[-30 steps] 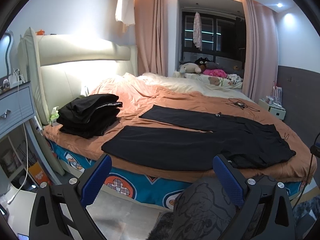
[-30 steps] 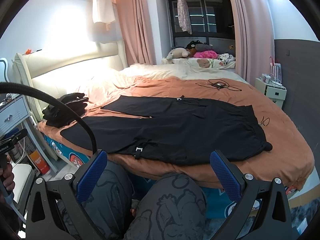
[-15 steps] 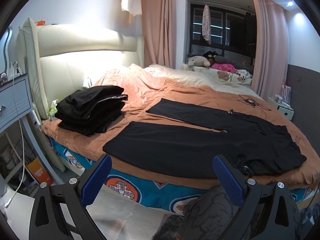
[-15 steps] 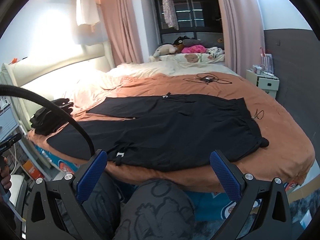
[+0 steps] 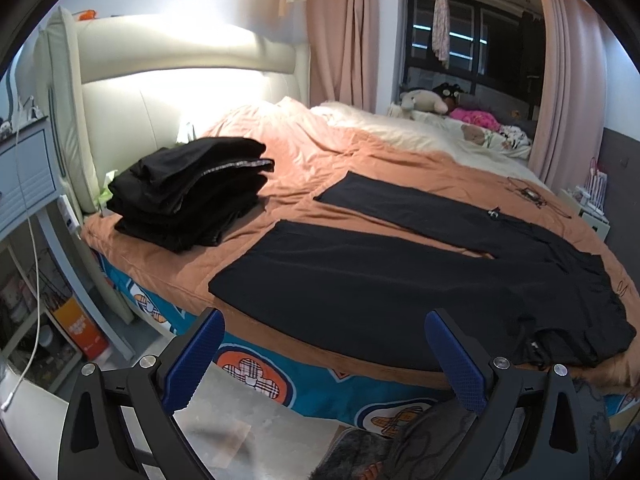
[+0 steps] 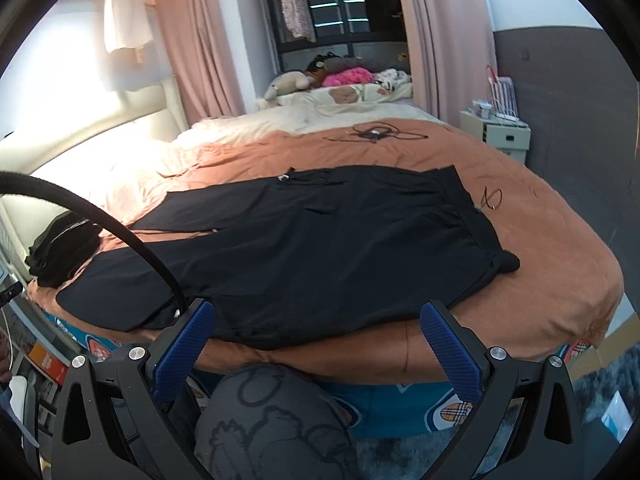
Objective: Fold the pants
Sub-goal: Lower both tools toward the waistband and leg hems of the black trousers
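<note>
Bedroom with pink curtains and a wide bed (image 5: 304, 168) under an orange cover: black pants (image 5: 400, 280) lie spread flat across the middle of the left wrist view, both legs apart and running toward the frame's left, the waistband at lower right. Near the headboard, at centre left, sits a stack (image 5: 192, 192) of folded dark clothes, well apart from the pants. No fold shows in the pants, so the task looks barely begun: the legs are yet to be brought together and the length doubled over. At the bottom of each view, the left gripper (image 5: 324, 356) and right gripper (image 6: 316, 344) hang off the bed's near edge, jaws spread wide, holding nothing and touching no cloth.
</note>
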A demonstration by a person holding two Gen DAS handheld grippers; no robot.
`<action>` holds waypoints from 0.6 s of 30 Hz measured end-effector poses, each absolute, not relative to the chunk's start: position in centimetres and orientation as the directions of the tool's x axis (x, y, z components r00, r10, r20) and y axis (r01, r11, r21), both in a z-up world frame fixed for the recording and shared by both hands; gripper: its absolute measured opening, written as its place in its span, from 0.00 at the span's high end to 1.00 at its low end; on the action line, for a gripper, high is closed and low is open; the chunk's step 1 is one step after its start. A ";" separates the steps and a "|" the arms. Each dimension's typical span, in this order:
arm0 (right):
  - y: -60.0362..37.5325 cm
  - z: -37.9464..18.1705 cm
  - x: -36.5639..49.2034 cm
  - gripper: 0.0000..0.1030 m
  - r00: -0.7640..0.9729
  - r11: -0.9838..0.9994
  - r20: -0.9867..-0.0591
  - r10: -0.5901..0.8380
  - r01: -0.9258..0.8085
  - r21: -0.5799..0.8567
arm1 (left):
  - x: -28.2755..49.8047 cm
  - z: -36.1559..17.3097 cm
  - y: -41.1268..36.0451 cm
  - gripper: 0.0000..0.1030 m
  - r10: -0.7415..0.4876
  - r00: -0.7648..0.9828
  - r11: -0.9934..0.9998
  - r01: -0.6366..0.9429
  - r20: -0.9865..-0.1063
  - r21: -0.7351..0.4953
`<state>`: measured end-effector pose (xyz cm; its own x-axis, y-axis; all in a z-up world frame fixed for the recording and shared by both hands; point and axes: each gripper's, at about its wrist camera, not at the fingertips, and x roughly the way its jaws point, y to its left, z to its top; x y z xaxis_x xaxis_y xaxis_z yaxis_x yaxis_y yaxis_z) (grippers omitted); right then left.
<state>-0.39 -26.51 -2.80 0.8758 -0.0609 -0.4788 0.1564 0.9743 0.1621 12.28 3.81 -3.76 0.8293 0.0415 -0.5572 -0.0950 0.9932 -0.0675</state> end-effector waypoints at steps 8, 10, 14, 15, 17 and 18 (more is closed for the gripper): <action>-28.0 -3.6 1.9 0.00 0.830 0.955 -0.547 -0.106 0.239 0.177 | 15.2 -5.8 6.3 0.02 0.027 0.805 0.985 -0.121 -0.592 -0.119; -28.2 -3.7 2.0 0.00 0.820 0.950 -0.560 -0.122 0.259 0.173 | 16.0 -6.5 6.9 0.02 0.043 0.794 0.983 -0.143 -0.607 -0.118; -28.8 -4.0 2.2 0.00 0.797 0.937 -0.583 -0.157 0.306 0.167 | 18.0 -8.4 7.8 0.07 0.017 0.761 0.974 -0.158 -0.649 -0.160; -28.9 -4.2 2.2 0.00 0.792 0.933 -0.589 -0.163 0.318 0.170 | 18.4 -8.8 8.0 0.08 0.012 0.753 0.972 -0.164 -0.657 -0.171; -29.5 -4.7 2.1 0.00 0.780 0.923 -0.602 -0.170 0.341 0.181 | 19.3 -9.8 8.5 0.10 0.002 0.737 0.964 -0.181 -0.676 -0.194; -29.7 -4.9 2.1 0.00 0.776 0.918 -0.608 -0.169 0.348 0.189 | 19.7 -10.3 8.8 0.10 -0.002 0.730 0.960 -0.190 -0.684 -0.206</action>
<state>2.11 -29.65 -4.87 0.7759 -0.1690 -0.6078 0.3477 0.9185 0.1885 19.67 8.80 -10.26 0.7295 -0.0021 -0.6840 -0.1902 0.9599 -0.2059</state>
